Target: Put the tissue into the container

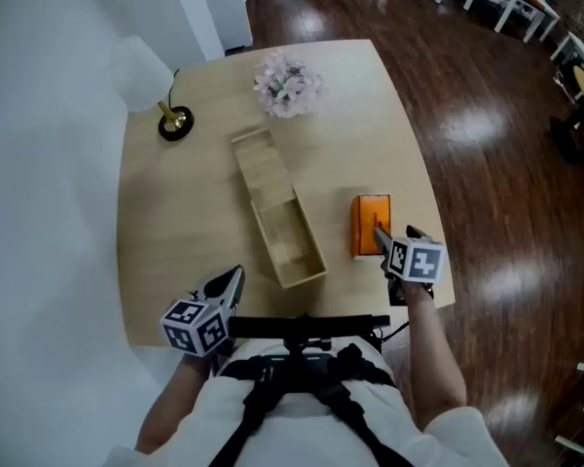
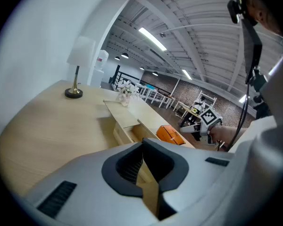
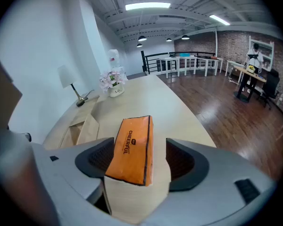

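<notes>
Zero grip yet: right tool (image 1: 382,240) gapes around tissue pack (image 3: 129,147) by right edge of surface (image 1: 175,222); next clamp, carry to box (image 1: 277,224). Left tool (image 1: 234,278) closed, empty.

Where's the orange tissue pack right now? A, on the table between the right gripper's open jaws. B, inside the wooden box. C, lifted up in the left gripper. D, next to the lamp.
A: the orange tissue pack lies on the table beside the wooden box, with the right gripper reaching over it, its jaws standing apart on either side.
</notes>
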The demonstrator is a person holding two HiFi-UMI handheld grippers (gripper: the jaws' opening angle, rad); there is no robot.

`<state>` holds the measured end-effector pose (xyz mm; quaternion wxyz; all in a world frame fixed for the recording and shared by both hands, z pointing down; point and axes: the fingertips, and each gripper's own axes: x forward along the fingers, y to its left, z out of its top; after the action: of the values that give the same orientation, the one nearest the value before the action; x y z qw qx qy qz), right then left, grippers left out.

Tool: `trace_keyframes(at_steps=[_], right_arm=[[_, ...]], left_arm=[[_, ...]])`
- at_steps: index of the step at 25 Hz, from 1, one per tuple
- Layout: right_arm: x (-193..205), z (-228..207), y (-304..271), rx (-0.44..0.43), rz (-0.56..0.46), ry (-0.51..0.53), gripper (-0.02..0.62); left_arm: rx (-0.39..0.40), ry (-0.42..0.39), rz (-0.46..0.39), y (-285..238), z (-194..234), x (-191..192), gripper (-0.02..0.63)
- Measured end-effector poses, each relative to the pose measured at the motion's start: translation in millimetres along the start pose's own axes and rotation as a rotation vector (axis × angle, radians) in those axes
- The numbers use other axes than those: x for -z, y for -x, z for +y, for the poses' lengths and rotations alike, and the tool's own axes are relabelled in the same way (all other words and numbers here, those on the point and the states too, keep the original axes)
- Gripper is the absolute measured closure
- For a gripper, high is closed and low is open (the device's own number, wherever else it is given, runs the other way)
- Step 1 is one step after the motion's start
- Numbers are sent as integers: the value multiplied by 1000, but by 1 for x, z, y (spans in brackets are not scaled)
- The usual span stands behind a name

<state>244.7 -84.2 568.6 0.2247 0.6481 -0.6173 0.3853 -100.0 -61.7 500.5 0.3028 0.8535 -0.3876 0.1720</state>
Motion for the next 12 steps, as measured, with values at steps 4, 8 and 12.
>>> trace_keyframes(at_steps=[4, 8, 12], right_arm=[[-2, 5, -24, 17, 22, -1, 199], [0, 11, -43, 11, 59, 8, 195], [7, 12, -55, 14, 104, 21, 195]], left_arm=[[6, 10, -12, 4, -5, -3, 611], [-9, 24, -9, 8, -4, 2, 611], [-25, 32, -4, 12, -3, 5, 611]])
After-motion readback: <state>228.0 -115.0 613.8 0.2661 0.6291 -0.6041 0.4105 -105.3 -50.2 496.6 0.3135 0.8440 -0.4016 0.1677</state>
